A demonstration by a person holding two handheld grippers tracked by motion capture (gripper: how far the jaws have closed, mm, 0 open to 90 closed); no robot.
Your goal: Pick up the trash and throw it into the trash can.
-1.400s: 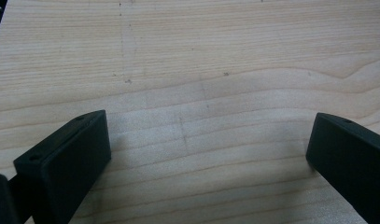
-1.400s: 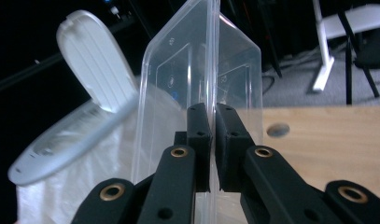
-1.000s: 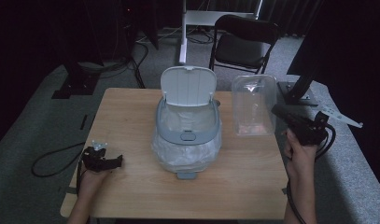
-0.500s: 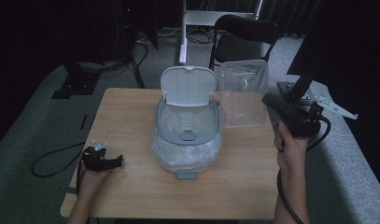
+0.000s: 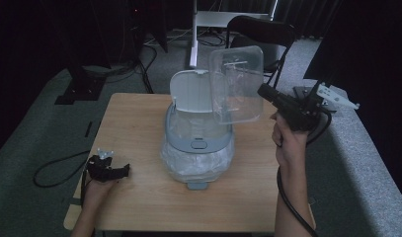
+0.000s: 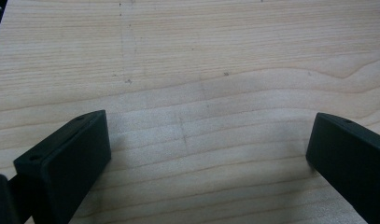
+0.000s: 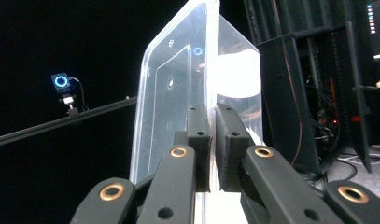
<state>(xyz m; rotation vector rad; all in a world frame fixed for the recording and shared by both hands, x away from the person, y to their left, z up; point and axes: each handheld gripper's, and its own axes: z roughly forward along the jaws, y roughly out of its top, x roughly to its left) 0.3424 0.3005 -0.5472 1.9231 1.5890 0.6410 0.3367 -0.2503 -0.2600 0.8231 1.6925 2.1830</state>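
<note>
A clear plastic container (image 5: pixel 236 84) hangs in the air, tilted, just right of the raised white lid (image 5: pixel 191 91) of a grey-blue tub (image 5: pixel 198 143) at the table's middle. My right gripper (image 5: pixel 262 91) is shut on the container's right wall. In the right gripper view the two pads (image 7: pixel 212 140) pinch the thin clear wall (image 7: pixel 173 93) edge-on. My left gripper (image 5: pixel 122 171) rests on the wooden table (image 5: pixel 134 123) at the front left. Its jaws stand wide open over bare wood (image 6: pixel 201 56), with nothing between them (image 6: pixel 208 154).
The tub's lower part looks wrapped in clear plastic. A black folding chair (image 5: pixel 260 29) and a white stand post (image 5: pixel 193 29) are behind the table. Cables (image 5: pixel 55 163) lie on the grey floor at the left. A small lit camera (image 7: pixel 61 81) sits on a bar.
My right gripper has lifted the clear container off the table's right side and carried it up and left, close to the tub's open lid. The left gripper has stayed put.
</note>
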